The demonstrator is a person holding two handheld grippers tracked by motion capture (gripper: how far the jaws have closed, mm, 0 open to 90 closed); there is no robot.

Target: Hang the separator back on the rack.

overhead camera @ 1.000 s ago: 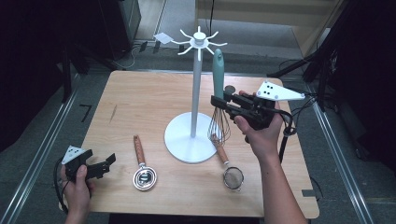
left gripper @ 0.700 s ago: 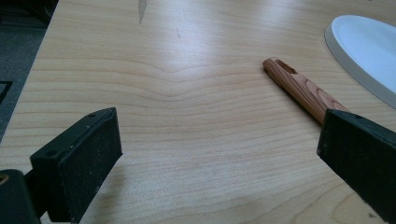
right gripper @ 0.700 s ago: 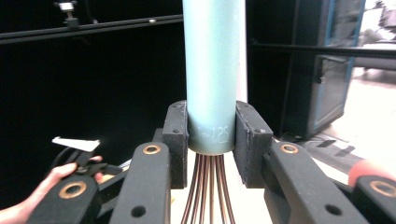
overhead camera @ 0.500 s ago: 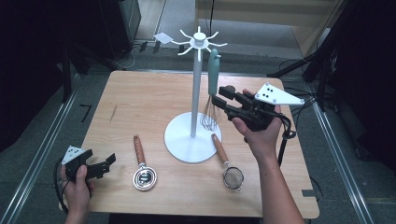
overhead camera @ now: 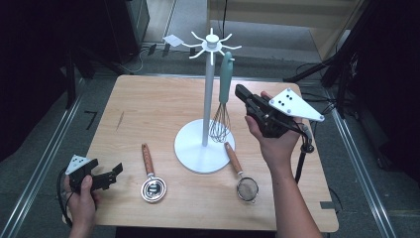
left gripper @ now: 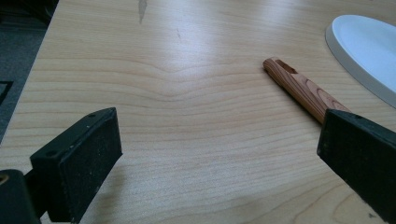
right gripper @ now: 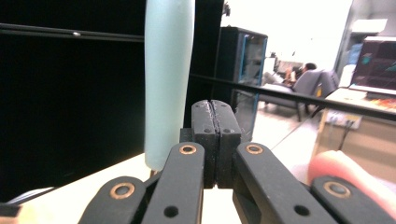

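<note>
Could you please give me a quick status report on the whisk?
Right gripper shut, empty, beside whisk. Whisk hangs on rack. Left gripper open, idle.

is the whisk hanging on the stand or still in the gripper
Hanging. The whisk dangles from an arm of the white stand, wires above the base; the right gripper beside it is shut on nothing.

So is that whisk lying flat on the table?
No, the whisk hangs upright from an arm of the white stand, its green handle at the top and its wires pointing down above the stand's round base.
</note>
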